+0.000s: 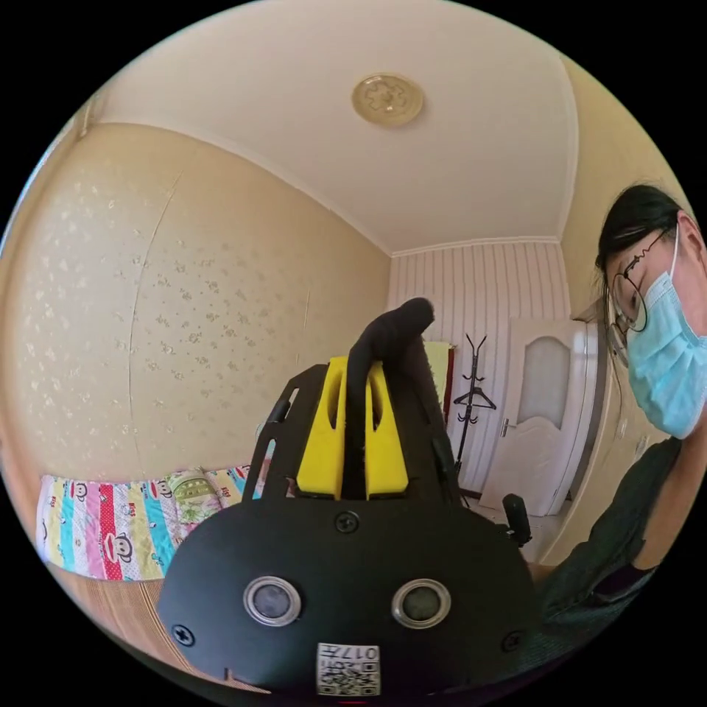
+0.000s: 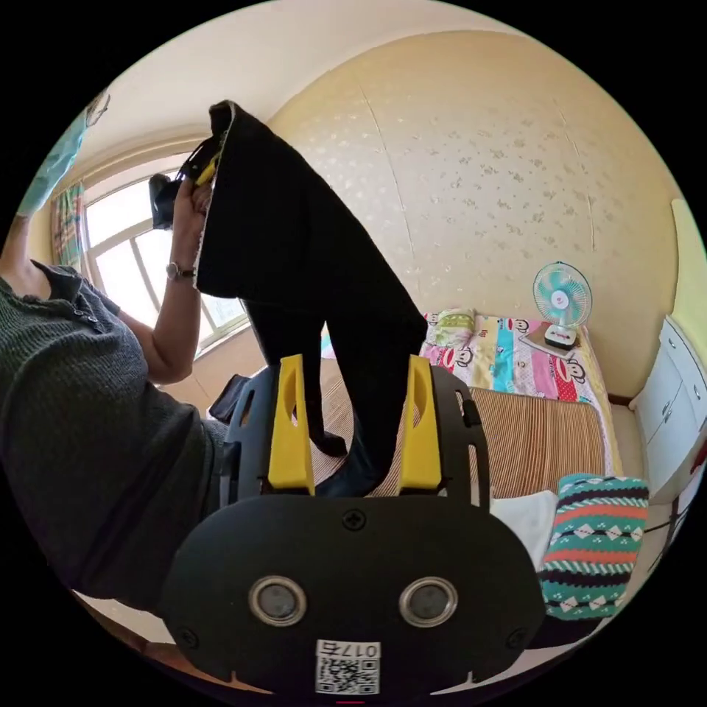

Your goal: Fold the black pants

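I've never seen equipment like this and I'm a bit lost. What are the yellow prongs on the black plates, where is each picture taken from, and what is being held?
The yellow prongs are jaws of handheld grippers, one in each of the person's hands, each with a fisheye camera riding on it. In the left gripper view, the left gripper is shut on a fold of the black pants, raised toward the ceiling. In the right gripper view, the right gripper is open, and the pants hang from the other gripper down to a bed with a striped mat. A cartoon-print blanket, a small fan and a folded patterned blanket lie there too.

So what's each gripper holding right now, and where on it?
The left gripper is shut on the black pants, pinching a top edge. The right gripper is open, holding nothing.
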